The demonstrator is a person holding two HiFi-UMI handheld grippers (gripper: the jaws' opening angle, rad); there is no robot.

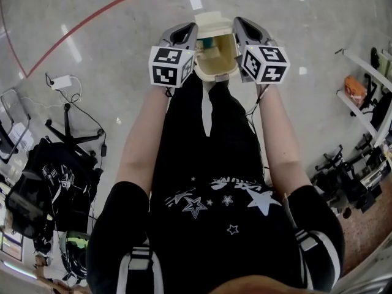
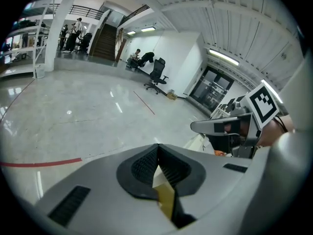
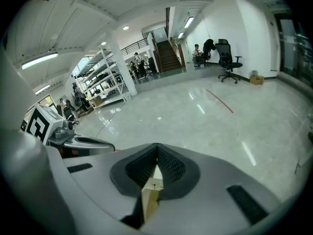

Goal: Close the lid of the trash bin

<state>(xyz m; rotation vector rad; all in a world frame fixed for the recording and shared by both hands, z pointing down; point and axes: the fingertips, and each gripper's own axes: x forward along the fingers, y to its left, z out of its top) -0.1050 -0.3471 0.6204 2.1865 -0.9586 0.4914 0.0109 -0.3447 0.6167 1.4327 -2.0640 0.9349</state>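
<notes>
Looking down, I see the trash bin (image 1: 215, 57) midway between my left claw (image 1: 190, 28) and right claw (image 1: 240, 22), both clenched empty; its raised lid (image 1: 214, 21) lies forward, equally near either.

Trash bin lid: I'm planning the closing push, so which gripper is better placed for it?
Right, narrowly. The right gripper reaches level with the open lid; the left gripper sits slightly nearer the person. Both grippers' jaws are together.

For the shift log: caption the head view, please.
Left gripper and right gripper shut on the sides of a cream trash bin, lid up, over a glossy grey floor.
</notes>
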